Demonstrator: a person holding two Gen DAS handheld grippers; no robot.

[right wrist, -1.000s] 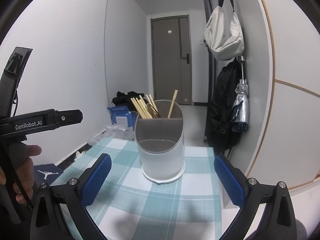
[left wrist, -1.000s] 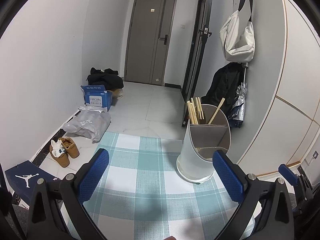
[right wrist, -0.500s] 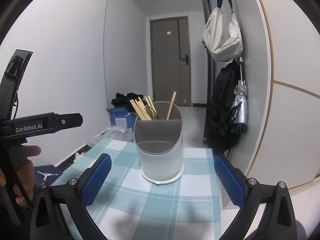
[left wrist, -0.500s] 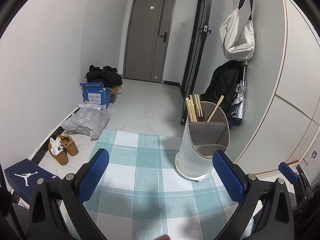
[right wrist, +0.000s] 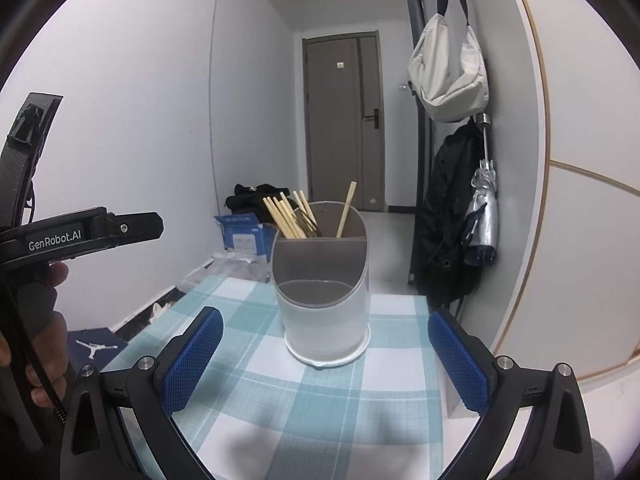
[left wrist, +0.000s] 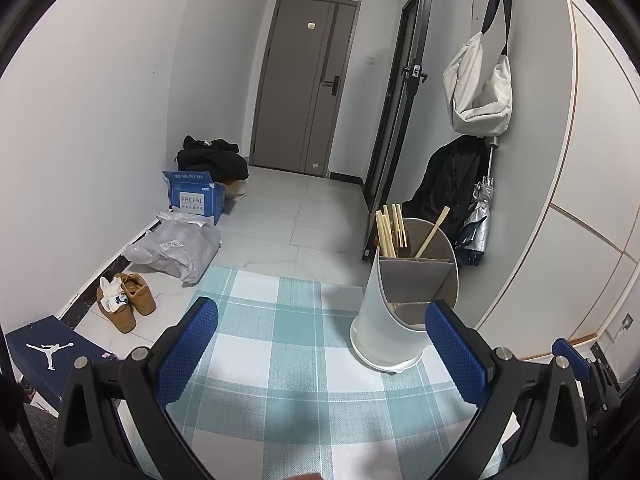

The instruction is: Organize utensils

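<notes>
Frosted oval utensil holder (right wrist: 323, 308) holds wooden chopsticks (right wrist: 286, 218).

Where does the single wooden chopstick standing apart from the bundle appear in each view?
Left wrist view: single wooden chopstick right of centre, leaning right in the white plastic utensil holder.
Right wrist view: chopstick centre, nearly upright.
Shared landmark: white shoulder bag hanging on the wall.

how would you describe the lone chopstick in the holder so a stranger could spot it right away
On the checked tablecloth stands a white utensil holder with grey dividers. Its back left compartment holds a bundle of chopsticks; the lone chopstick leans by itself in the back right compartment, apart from the bundle.
</notes>
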